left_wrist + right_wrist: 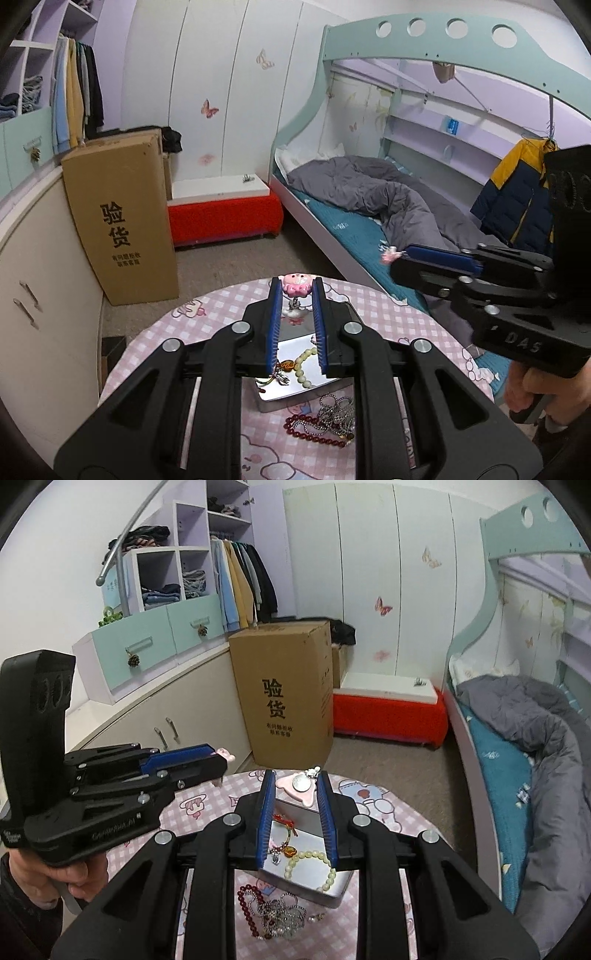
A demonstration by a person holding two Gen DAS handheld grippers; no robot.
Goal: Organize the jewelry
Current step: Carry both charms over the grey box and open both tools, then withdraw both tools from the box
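Observation:
My left gripper (295, 286) is shut on a pink charm (294, 283), held above the open metal jewelry box (286, 397). It also shows in the right wrist view (221, 757), with the charm (226, 754) at its tip. The box (334, 890) holds a pale bead bracelet (325, 867) and an amber pendant (289, 851). My right gripper (293, 775) hangs above the box with jaws apart, nothing between them; it shows in the left wrist view (397, 254). A dark red bead string (248, 901) and a silver chain (284, 915) lie tangled in front of the box.
The round table (391, 325) has a pink checked cloth. A pink heart-shaped lid with a mirror (299, 788) stands behind the box. A tall cardboard box (122, 218), a red bench (225, 218) and a bunk bed (369, 206) stand beyond.

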